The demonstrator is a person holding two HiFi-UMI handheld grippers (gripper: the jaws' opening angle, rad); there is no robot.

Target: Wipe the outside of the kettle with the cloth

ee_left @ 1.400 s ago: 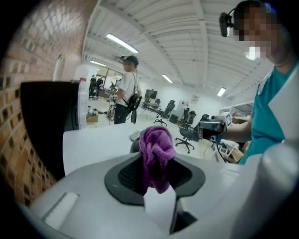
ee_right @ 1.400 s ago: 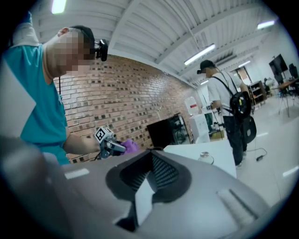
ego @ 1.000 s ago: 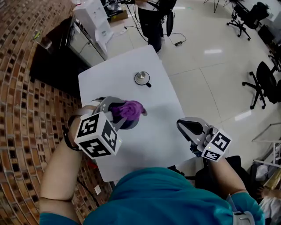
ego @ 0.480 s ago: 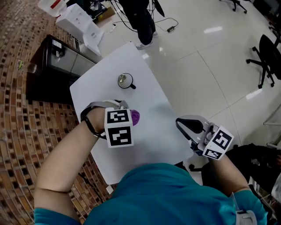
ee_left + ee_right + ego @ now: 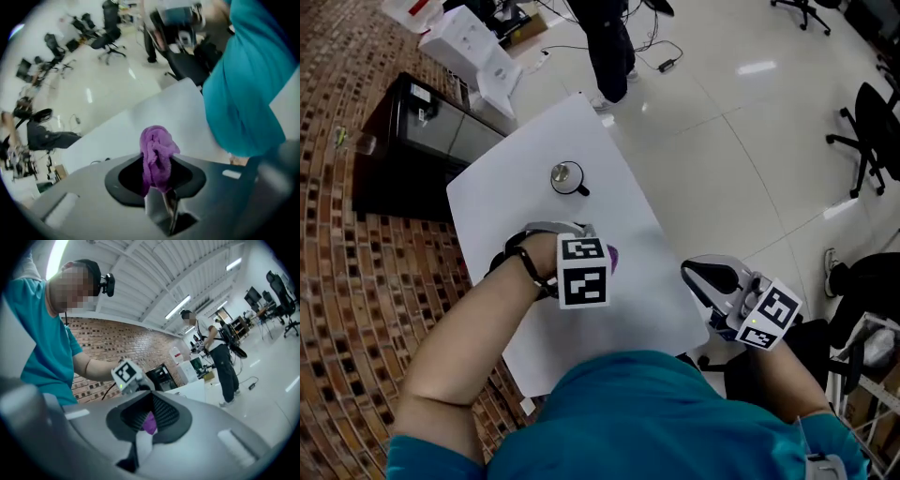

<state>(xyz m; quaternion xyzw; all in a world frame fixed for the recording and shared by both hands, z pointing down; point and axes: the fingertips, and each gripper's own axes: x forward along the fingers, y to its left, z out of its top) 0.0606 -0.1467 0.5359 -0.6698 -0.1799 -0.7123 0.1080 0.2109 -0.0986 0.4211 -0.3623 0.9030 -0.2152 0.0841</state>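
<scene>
L gripper (image 5: 158, 187) is clamped on a bunched purple cloth (image 5: 157, 150), most of which sticks out past the jaws. In the head view it hovers over the mid tabletop (image 5: 511, 211) w/ the cloth end pointing to the person's right, not at the kettle. R gripper (image 5: 149, 417) has its jaws a little apart w/ nothing between them, and it hangs off the near-right corner of the tabletop. The kettle (image 5: 567, 175) is prob. the small round metal thing w/ a black handle toward the far end. It's apart from the cloth, w/ bare tabletop between, and nothing touches it. Risks: nothing steadies the kettle, so a sideways rub could slide or tip it toward the far edge. The cloth is only pinched, so drag on the metal might pull it loose. The handle sticks out toward the near-right, approx. the approach side, and could catch the cloth or jaws. Around: a black cabinet (image 5: 422, 127) and white boxes (image 5: 473, 42) by the brick wall (image 5: 342, 281), a person standing (image 5: 605, 42) past the far corner, cables (image 5: 661, 56) on the floor, and an office chair (image 5: 872, 131) well off to the right. Nothing on the tabletop blocks the way.
</scene>
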